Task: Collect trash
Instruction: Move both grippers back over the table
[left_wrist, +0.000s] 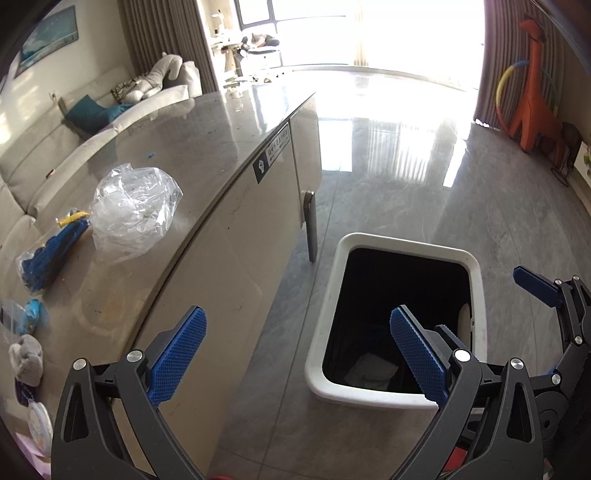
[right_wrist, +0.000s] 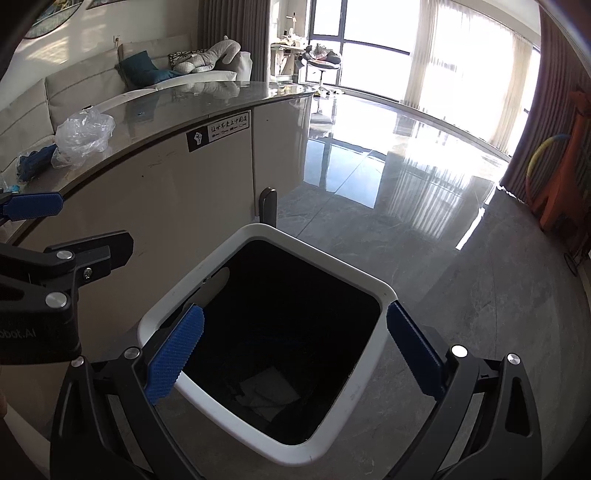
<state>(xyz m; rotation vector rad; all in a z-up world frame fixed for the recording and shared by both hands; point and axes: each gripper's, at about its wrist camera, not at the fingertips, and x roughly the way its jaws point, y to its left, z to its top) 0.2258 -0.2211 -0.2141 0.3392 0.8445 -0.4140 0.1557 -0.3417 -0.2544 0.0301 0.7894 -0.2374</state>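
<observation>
Here, both grippers' jaws apart over the white-rimmed bin (right_wrist: 373, 291) beside the table edge (left_wrist: 207, 218), bare floor (left_wrist: 461, 192) beyond.

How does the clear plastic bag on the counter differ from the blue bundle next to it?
The clear plastic bag is see-through, puffed up and crumpled; the blue bundle is dark blue, flatter and elongated. The bag lies nearer the counter edge, the bundle further in. Both rest on the counter, touching neither hand-held gripper.

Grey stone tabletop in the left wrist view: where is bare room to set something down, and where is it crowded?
Free: the grey stone tabletop beyond the crumpled clear plastic bag, toward the far end. Crowded: the near left corner, where the blue wrapped packet and small grey plush lie.
</observation>
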